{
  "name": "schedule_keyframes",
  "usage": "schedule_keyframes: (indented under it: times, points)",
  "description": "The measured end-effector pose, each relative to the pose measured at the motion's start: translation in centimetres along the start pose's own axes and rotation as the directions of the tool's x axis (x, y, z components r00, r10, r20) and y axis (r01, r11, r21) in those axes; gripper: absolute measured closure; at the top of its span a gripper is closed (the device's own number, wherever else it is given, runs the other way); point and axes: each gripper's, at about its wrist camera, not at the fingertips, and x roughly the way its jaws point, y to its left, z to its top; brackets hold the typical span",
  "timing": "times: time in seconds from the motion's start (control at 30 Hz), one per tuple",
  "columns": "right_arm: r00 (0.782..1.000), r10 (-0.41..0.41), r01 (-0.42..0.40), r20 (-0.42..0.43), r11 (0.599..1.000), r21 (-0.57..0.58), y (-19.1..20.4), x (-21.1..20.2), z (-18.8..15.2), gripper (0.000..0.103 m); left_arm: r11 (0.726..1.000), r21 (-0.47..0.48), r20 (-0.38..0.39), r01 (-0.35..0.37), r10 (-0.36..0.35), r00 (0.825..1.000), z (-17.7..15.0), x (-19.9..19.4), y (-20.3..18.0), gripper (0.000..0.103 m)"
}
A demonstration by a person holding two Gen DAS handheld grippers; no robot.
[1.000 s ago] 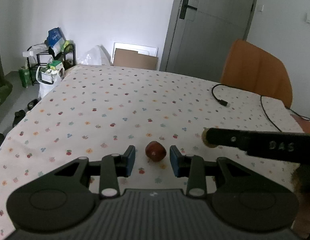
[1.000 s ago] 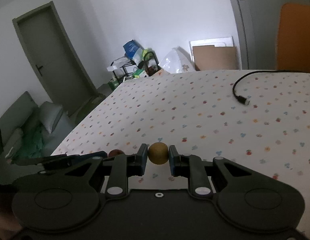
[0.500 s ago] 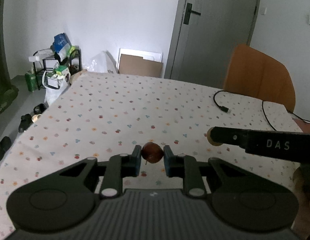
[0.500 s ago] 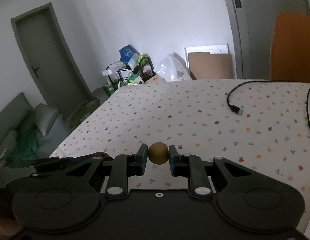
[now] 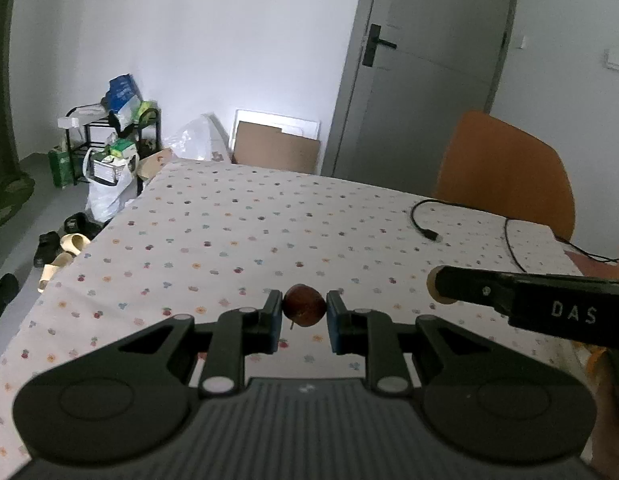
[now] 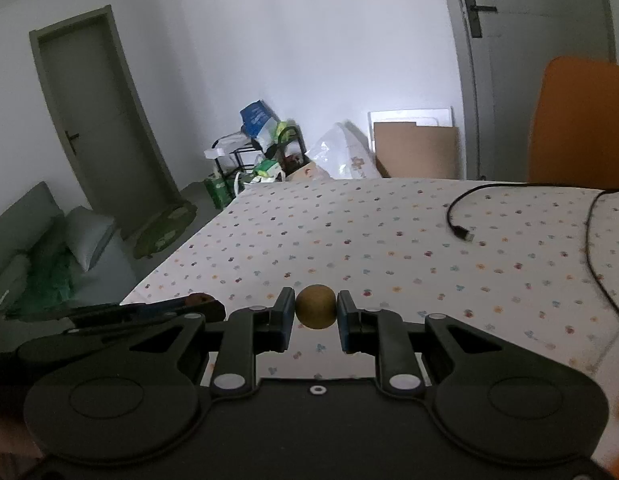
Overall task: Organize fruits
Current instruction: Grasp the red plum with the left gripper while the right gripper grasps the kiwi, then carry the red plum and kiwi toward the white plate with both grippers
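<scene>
My left tool (image 5: 303,312) pinches the small dark-red round fruit (image 5: 304,310) across its middle; my right tool (image 6: 316,312) likewise clamps the firm, light tan-brown round fruit (image 6: 316,311).

Your left gripper (image 5: 304,312) sits over the near part of the bench (image 5: 237,232), with a small fruit (image 5: 304,310) between its fingers. Your right gripper (image 6: 316,312) is just to its right, with a round fruit (image 6: 316,311) between its fingers. A cable (image 5: 423,226) lies on the bench's far right. A chair (image 5: 505,172) stands behind that corner. A rack (image 5: 109,140) stands on the floor beyond the far left corner.
</scene>
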Motion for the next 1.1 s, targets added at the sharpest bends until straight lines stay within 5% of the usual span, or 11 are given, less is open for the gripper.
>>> schedule_keyframes:
  times: [1.1]
  points:
    - [0.976,-0.204,0.198,0.078,0.977,0.081,-5.4,-12.0,-5.5,0.086,0.966,0.11,-0.016,0.234,-0.233,0.972,-3.0,-2.9,-10.1,0.081]
